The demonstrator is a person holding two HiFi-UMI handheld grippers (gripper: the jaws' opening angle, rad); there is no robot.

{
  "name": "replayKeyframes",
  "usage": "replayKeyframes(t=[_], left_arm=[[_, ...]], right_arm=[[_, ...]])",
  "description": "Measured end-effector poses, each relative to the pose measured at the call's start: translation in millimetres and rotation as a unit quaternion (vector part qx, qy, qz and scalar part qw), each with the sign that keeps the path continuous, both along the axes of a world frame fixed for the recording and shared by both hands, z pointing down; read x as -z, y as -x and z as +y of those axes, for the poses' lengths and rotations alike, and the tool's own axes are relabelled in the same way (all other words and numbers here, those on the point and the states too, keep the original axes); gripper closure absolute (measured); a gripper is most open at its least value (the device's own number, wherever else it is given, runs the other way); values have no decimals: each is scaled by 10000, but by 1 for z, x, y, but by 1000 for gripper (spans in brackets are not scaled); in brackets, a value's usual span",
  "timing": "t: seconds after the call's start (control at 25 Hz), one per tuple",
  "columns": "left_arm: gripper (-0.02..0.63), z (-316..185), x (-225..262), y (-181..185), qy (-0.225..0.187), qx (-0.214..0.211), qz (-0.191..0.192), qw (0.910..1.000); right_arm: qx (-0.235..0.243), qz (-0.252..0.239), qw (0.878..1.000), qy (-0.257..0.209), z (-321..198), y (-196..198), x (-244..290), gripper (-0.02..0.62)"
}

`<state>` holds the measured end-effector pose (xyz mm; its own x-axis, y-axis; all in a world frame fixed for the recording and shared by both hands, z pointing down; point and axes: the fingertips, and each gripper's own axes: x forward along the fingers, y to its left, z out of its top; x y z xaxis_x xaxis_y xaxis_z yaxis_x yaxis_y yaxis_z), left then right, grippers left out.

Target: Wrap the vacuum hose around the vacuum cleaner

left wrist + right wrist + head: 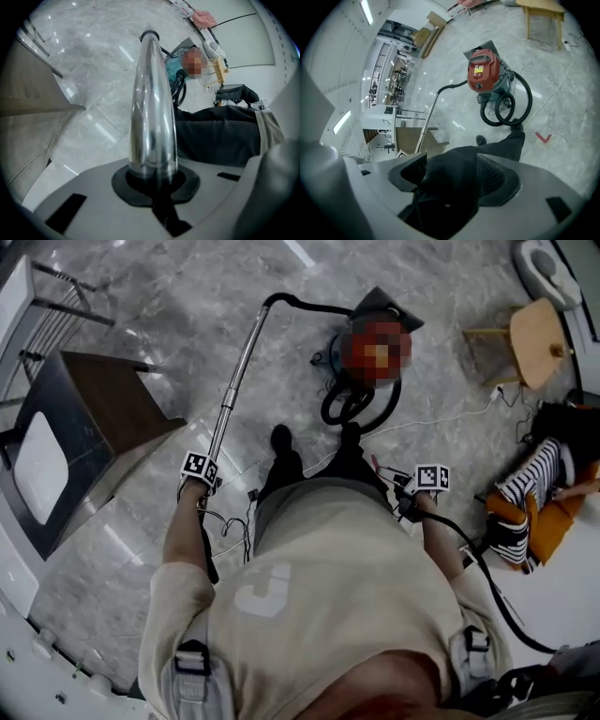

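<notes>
The metal tube [238, 368] rises from the left tool [206, 471] away across the marble floor [141, 296], bending into a dark hose that reaches the vacuum cleaner [336, 358] ahead of both tools. Hose loops [352, 407] lie between the cleaner and the right tool [412, 491]. A black hose [478, 563] trails back from the right tool.

Polished grey marble floor [141, 315] fills the room, glossy with pale streaks of reflected ceiling light. At the left stands a dark brown table [108, 395], with a metal rack [61, 292] just beyond it. A light wooden stool [536, 329] sits far right.
</notes>
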<state>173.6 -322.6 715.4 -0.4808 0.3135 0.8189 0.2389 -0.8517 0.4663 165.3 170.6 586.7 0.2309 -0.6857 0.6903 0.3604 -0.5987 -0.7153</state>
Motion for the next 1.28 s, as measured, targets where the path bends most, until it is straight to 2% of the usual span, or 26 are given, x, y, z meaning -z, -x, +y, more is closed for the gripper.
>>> replayKeyframes(t=[0.16,0.28,0.48,0.56,0.68,0.8,1.0,1.28], left_arm=[[581,7,-11,8,135,83,-228,9996],[581,4,-19,16,120,64,-296,9995],[588,-9,-26,19,-108,48,-22,9999],[588,-13,-22,26,-154,96,-41,9998],[589,-6,-21,23,-132,184,-3,9997],[589,7,-15,16,-92,113,125,9998],[588,15,-4,28,-250,-70,485,9985],[588,43,22,70,-406,-247,869,9951]], right_arm=[[-311,-150,9992,205,3,22,12,264],[-486,-226,9984,191,-1,40,14,264],[-301,-450,9985,81,-13,64,11,264],[-179,-464,9988,-33,-20,69,10,264],[57,-203,9997,-144,-22,67,7,264],[45,137,9997,-198,-21,75,5,264],[-94,351,9993,-131,-7,134,-14,264],[-707,37,9974,-125,37,271,-51,264]])
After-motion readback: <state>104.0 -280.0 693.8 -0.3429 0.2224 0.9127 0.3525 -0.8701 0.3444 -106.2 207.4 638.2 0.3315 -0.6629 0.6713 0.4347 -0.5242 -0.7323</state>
